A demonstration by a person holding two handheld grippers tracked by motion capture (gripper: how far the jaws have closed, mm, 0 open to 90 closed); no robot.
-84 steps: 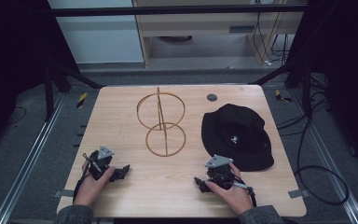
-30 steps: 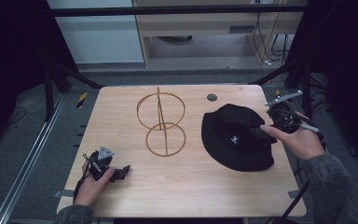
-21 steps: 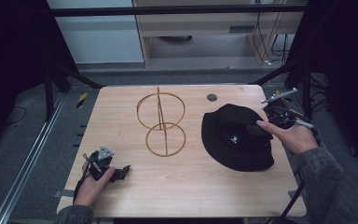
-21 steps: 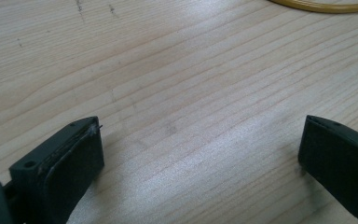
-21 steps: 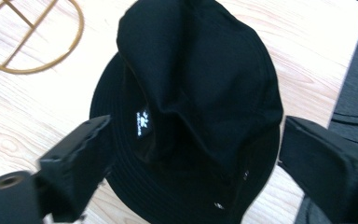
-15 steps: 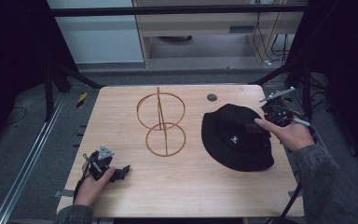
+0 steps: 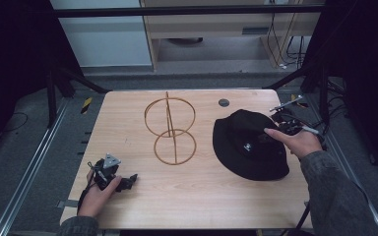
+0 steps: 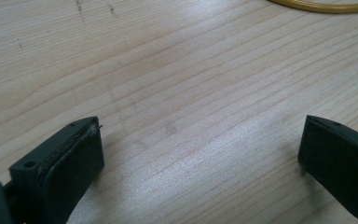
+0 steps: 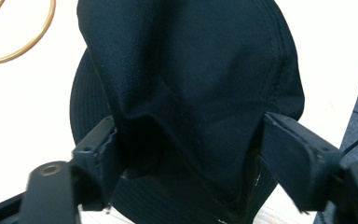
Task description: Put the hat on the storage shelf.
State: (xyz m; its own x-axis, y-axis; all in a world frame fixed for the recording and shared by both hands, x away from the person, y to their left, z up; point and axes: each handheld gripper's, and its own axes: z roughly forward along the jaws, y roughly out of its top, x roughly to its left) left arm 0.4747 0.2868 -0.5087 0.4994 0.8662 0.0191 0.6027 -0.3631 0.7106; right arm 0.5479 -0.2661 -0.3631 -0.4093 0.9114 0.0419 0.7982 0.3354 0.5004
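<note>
A black bucket hat (image 7: 248, 145) lies brim-down on the right half of the wooden table (image 7: 202, 196). My right gripper (image 7: 271, 132) comes in from the hat's right side. In the right gripper view its jaws have just been closing, and both pads press on the creased crown of the hat (image 9: 191, 70) that fills the gap in the right gripper (image 9: 186, 154). A gold wire stand (image 7: 170, 130) with two rings stands at the table's middle. My left gripper (image 7: 127, 182) rests at the front left, open over bare wood (image 8: 200, 154).
A small dark round disc (image 7: 223, 103) sits near the table's far edge. The right gripper's cable (image 7: 295, 105) trails off the right edge. The gold stand's ring (image 9: 28, 46) lies left of the hat, and its edge (image 8: 321, 5) is ahead of the left jaws.
The right hand went from the table's front edge up to the hat's right side, then sank onto the crown as its jaws narrowed. The left hand stayed put.
</note>
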